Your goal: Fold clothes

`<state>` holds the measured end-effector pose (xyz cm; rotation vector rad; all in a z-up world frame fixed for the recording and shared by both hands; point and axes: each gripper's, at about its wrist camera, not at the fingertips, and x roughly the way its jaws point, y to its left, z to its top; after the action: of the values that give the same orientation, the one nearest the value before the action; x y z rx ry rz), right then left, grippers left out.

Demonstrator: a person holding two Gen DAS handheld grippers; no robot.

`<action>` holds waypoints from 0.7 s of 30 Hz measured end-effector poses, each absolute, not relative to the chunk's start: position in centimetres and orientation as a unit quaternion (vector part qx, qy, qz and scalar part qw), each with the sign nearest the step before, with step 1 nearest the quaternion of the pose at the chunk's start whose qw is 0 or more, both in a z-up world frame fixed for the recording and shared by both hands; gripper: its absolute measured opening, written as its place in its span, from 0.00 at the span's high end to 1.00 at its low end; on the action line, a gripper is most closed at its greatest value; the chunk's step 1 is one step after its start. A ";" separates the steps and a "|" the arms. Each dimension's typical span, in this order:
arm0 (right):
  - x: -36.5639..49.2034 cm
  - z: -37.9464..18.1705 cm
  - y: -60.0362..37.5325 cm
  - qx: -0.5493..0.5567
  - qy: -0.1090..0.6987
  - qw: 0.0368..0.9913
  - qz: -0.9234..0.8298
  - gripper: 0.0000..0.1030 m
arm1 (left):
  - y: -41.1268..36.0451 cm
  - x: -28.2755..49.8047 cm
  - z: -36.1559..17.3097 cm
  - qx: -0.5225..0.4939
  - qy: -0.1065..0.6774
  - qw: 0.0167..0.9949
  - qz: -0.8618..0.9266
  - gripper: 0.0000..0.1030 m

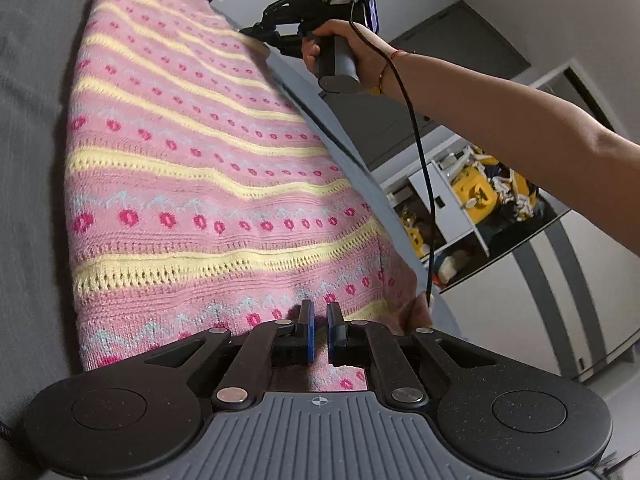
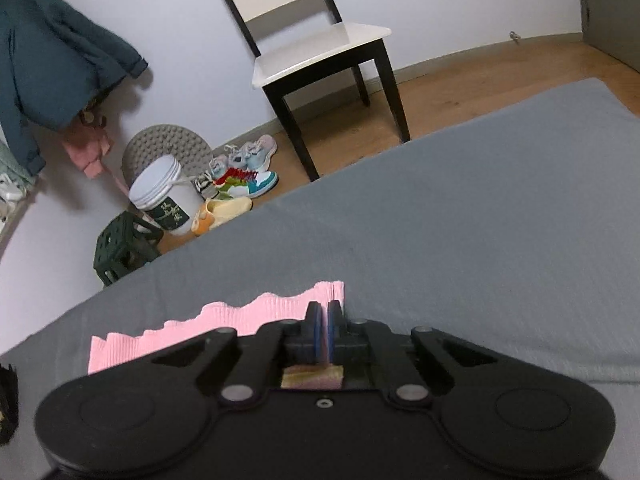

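Note:
A pink knitted sweater (image 1: 192,160) with yellow stripes and magenta dots is stretched over the grey bed (image 1: 28,160). My left gripper (image 1: 321,320) is shut on its near edge, and fabric shows between and under the blue pads. At the far end a person's hand holds my right gripper (image 1: 256,34), clamped on the opposite edge. In the right wrist view the right gripper (image 2: 325,320) is shut on the sweater's pink ribbed hem (image 2: 224,320), which runs off to the left above the grey bed (image 2: 440,220).
Beyond the bed's edge stand a white-seated chair (image 2: 320,40), a white bucket (image 2: 164,196), several shoes (image 2: 248,168) and a green stool (image 2: 124,248). A teal jacket (image 2: 52,60) hangs at the left. A shelf with yellow toys (image 1: 480,196) is beside the bed.

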<state>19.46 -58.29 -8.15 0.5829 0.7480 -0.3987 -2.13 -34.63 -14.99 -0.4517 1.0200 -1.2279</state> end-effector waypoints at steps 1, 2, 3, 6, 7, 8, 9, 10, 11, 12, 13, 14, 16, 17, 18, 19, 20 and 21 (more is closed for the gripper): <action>19.4 -7.7 -58.2 0.269 0.343 0.878 -0.199 0.97 | -34.6 -2.1 -15.0 -0.202 0.454 0.674 -0.546 0.95; 19.4 -7.3 -58.1 0.264 0.330 0.883 -0.204 0.97 | -34.7 -2.2 -15.1 -0.202 0.454 0.674 -0.546 0.95; 19.4 -7.2 -58.3 0.281 0.325 0.881 -0.201 0.97 | -34.7 -2.3 -15.1 -0.202 0.454 0.674 -0.547 0.95; 20.1 -8.0 -58.5 0.277 0.354 0.867 -0.216 0.94 | -34.9 -2.3 -15.2 -0.202 0.453 0.674 -0.547 0.95; 20.2 -8.4 -58.6 0.277 0.368 0.860 -0.219 0.84 | -34.9 -2.2 -15.2 -0.202 0.454 0.673 -0.547 0.95; 19.9 -8.6 -58.7 0.285 0.371 0.855 -0.226 0.76 | -34.8 -2.1 -15.2 -0.202 0.454 0.673 -0.547 0.95; 19.5 -8.7 -58.9 0.293 0.370 0.851 -0.232 0.67 | -34.8 -2.1 -15.2 -0.201 0.454 0.674 -0.548 0.95; 18.8 -8.4 -59.1 0.301 0.359 0.852 -0.232 0.65 | -34.8 -2.1 -15.1 -0.199 0.453 0.675 -0.548 0.95; 18.0 -8.0 -59.3 0.309 0.350 0.854 -0.230 0.65 | -34.8 -2.1 -15.0 -0.196 0.452 0.676 -0.548 0.95; 17.0 -7.5 -59.6 0.316 0.350 0.854 -0.220 0.65 | -34.8 -2.1 -14.9 -0.194 0.452 0.677 -0.548 0.95; 16.0 -7.0 -59.8 0.321 0.350 0.855 -0.208 0.63 | -34.8 -2.2 -14.8 -0.191 0.451 0.679 -0.547 0.95; 14.6 -6.4 -60.0 0.321 0.355 0.858 -0.187 0.62 | -34.9 -2.3 -14.7 -0.187 0.450 0.681 -0.548 0.95; 11.5 -5.5 -59.8 0.316 0.369 0.862 -0.144 0.57 | -35.0 -2.5 -14.3 -0.179 0.446 0.685 -0.548 0.95; 10.0 -5.3 -59.6 0.315 0.380 0.861 -0.122 0.57 | -35.1 -2.6 -14.1 -0.174 0.443 0.687 -0.549 0.95; 8.2 -5.3 -59.1 0.318 0.388 0.859 -0.102 0.57 | -35.1 -2.8 -13.8 -0.169 0.441 0.689 -0.550 0.95; 6.3 -5.2 -58.6 0.321 0.396 0.857 -0.083 0.57 | -35.1 -3.0 -13.5 -0.166 0.438 0.690 -0.552 0.95; 4.4 -5.2 -58.1 0.325 0.402 0.854 -0.066 0.57 | -35.1 -3.1 -13.3 -0.166 0.435 0.690 -0.554 0.95; 2.4 -5.5 -57.4 0.333 0.405 0.850 -0.058 0.57 | -35.1 -3.2 -13.0 -0.166 0.433 0.689 -0.557 0.95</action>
<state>2.37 -57.44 -5.49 0.7025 0.8523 -0.1219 -3.21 -35.08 -13.01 -0.3708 0.9685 -1.2450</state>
